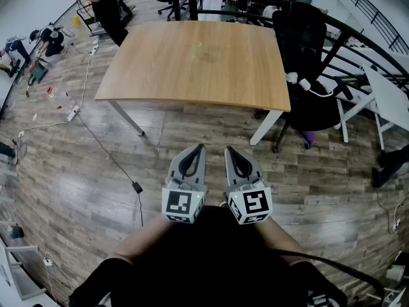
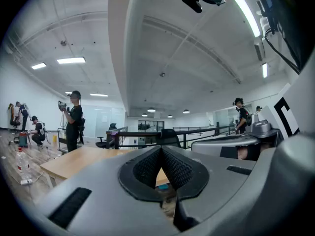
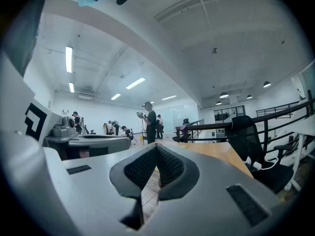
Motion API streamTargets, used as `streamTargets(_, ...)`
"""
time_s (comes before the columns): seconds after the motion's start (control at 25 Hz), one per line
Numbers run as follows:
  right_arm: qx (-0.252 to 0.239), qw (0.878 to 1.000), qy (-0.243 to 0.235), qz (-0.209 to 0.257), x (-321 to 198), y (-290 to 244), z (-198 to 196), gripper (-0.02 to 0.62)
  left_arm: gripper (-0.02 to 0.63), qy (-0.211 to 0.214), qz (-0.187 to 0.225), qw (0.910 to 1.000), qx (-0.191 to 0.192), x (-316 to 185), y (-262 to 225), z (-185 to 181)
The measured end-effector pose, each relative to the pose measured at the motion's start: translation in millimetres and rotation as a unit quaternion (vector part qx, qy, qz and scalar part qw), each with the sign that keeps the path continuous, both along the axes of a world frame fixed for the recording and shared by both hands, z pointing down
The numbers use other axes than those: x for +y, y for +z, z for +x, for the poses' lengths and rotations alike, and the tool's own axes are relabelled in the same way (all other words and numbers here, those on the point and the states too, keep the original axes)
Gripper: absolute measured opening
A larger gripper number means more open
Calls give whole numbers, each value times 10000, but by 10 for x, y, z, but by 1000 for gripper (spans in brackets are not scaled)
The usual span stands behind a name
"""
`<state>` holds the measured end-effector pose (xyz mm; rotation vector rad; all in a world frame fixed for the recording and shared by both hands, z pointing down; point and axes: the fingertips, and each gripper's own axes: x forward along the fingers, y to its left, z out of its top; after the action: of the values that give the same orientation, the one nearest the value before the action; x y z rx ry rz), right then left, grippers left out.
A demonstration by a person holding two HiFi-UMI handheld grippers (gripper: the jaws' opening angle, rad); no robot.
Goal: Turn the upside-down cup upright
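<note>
While the cup [image 1: 199,50] sits on the surface [image 1: 147,75] at upper centre, our left tongs [image 1: 200,148] and right tongs [image 1: 227,149] hang closed and empty, short of it; next we must approach and open.

no words, numbers or brand names can be read in any view. the only printed signs are black-and-white square markers, low in the middle of the head view: one on the cube of the left gripper [image 1: 201,148], one on the cube of the right gripper [image 1: 228,150]. they are blocky patterns, not letters. part of such a marker also shows at the right edge of the left gripper view and at the left edge of the right gripper view.
</note>
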<state>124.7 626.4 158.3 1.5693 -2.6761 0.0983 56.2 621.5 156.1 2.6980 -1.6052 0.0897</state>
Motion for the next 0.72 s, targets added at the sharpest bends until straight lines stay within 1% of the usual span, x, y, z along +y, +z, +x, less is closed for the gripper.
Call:
streamTargets(0.28, 21, 10000, -78, 24, -101, 39, 88, 12, 8, -1, 0, 10000, 28, -77, 45, 134)
streamTargets(0.56, 53, 9998, -178, 5, -202, 81, 269, 12, 8, -144, -33, 9998, 107, -182, 94, 287)
streamTargets(0.72, -96, 9996, -271, -81, -275, 98, 390, 12, 8, -260, -53, 9995, 165, -248, 124, 356)
